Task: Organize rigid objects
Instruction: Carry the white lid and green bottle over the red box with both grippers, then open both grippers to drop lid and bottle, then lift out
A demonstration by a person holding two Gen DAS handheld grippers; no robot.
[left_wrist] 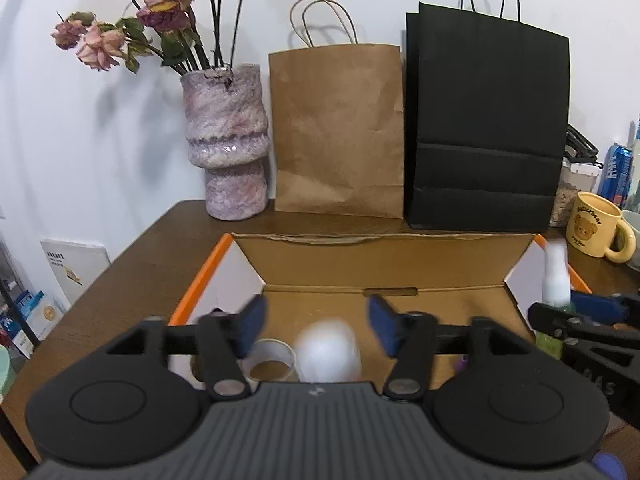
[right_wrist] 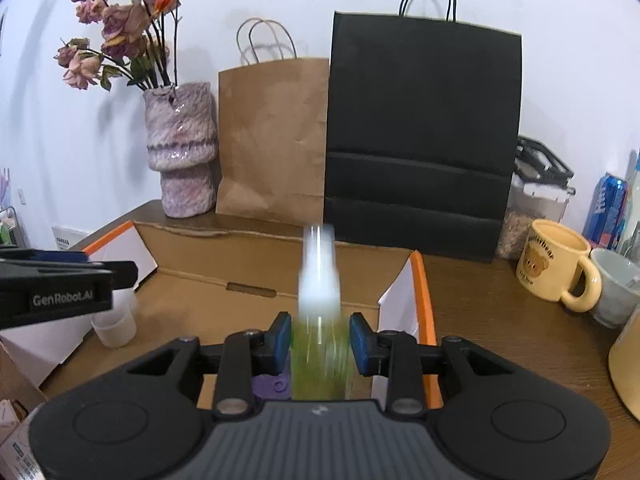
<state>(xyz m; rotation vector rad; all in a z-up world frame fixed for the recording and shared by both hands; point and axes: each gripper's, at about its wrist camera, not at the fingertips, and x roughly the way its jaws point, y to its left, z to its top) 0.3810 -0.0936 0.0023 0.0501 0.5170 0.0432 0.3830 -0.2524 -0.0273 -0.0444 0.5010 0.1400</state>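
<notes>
An open cardboard box (left_wrist: 384,254) with orange edges sits on the wooden table; it also shows in the right wrist view (right_wrist: 224,258). My left gripper (left_wrist: 314,322) is open above the box, with a blurred white cup (left_wrist: 328,350) below its jaws and a tape roll (left_wrist: 269,364) beside it. My right gripper (right_wrist: 319,340) is shut on a green bottle with a white cap (right_wrist: 319,344), blurred by motion, over the box's right part. The bottle also shows in the left wrist view (left_wrist: 556,280). A small white cup (right_wrist: 114,326) stands in the box.
A pink vase of dried roses (left_wrist: 232,148), a brown paper bag (left_wrist: 338,128) and a black paper bag (left_wrist: 486,120) stand behind the box. A yellow bear mug (right_wrist: 554,266), a grey mug (right_wrist: 616,286), a jar (right_wrist: 532,216) and a blue can (right_wrist: 608,208) stand at the right. A purple item (right_wrist: 270,386) lies in the box.
</notes>
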